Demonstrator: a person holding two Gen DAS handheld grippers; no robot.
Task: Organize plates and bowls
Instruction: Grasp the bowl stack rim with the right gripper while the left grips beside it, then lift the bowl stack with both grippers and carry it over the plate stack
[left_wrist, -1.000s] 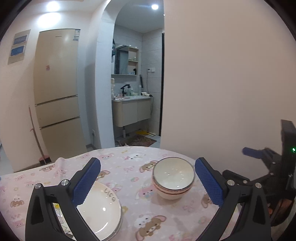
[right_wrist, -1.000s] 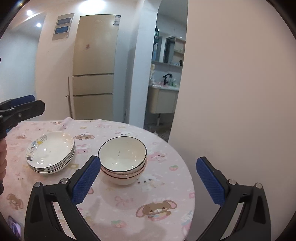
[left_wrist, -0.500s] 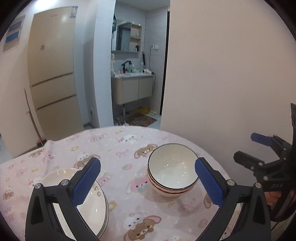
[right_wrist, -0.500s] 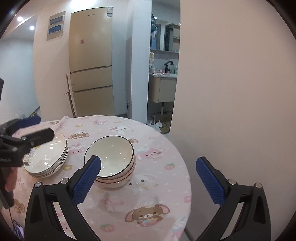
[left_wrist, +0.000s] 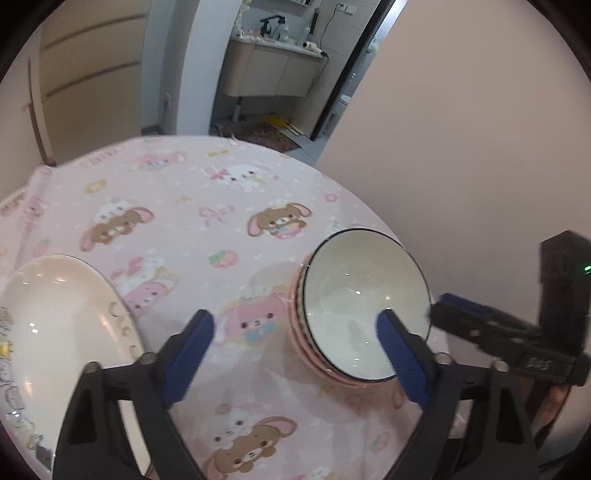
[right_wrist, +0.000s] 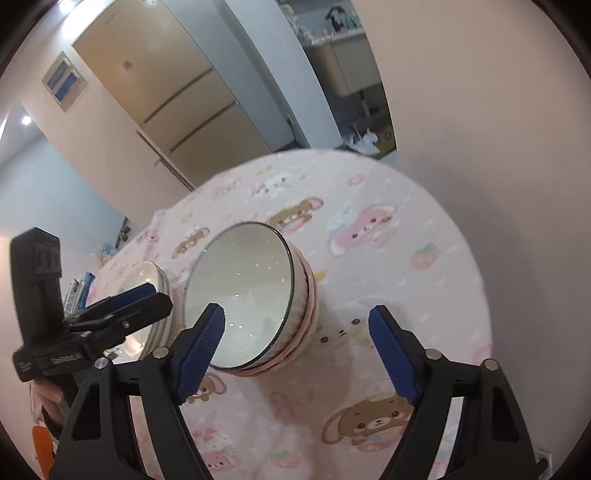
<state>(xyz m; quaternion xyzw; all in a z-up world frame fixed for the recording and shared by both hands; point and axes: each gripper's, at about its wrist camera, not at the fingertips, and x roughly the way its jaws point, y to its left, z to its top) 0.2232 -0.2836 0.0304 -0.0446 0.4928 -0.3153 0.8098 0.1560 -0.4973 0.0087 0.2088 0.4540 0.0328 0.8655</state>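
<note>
While both grippers tilt down over the pink cartoon tablecloth (left_wrist: 229, 206), their jaws are closing with nothing gripped.
Left gripper (left_wrist: 295, 350) frames bare cloth, one pad in front of the stack of bowls (left_wrist: 364, 306); right gripper (right_wrist: 295, 343) frames the bowls' near side from the other flank. Stack of plates (left_wrist: 55, 314) sits just left of the bowls.

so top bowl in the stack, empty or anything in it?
Empty. The top bowl shows a bare white inside with only light reflections in both wrist views.
</note>
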